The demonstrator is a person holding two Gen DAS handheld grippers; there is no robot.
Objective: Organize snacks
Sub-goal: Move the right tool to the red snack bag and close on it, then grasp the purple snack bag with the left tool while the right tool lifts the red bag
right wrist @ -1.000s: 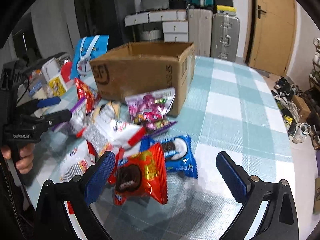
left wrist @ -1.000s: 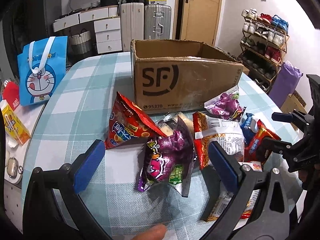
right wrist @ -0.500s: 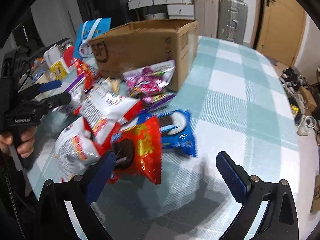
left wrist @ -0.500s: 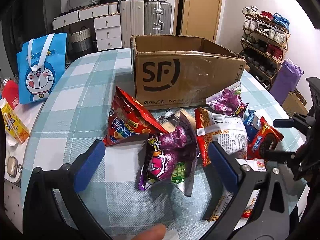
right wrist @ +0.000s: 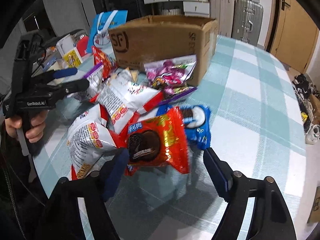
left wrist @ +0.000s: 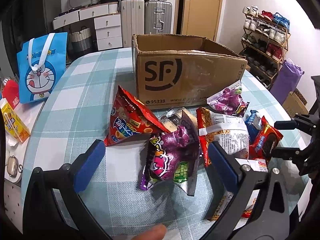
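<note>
While I hover both grippers over the snack pile | right gripper (right wrist: 166, 168) jaws apart, straddling the red Oreo pack (right wrist: 158, 140) by the cardboard box (right wrist: 160, 40) | left gripper (left wrist: 158, 160) wide open, purple candy bag (left wrist: 170, 158) between its fingers, not touching

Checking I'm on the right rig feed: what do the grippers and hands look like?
Both grippers, left and right, are black frames with blue finger pads and silver screws. The left one carries white "GenRobot.AI" lettering and a pistol handle held by a bare hand.
</note>
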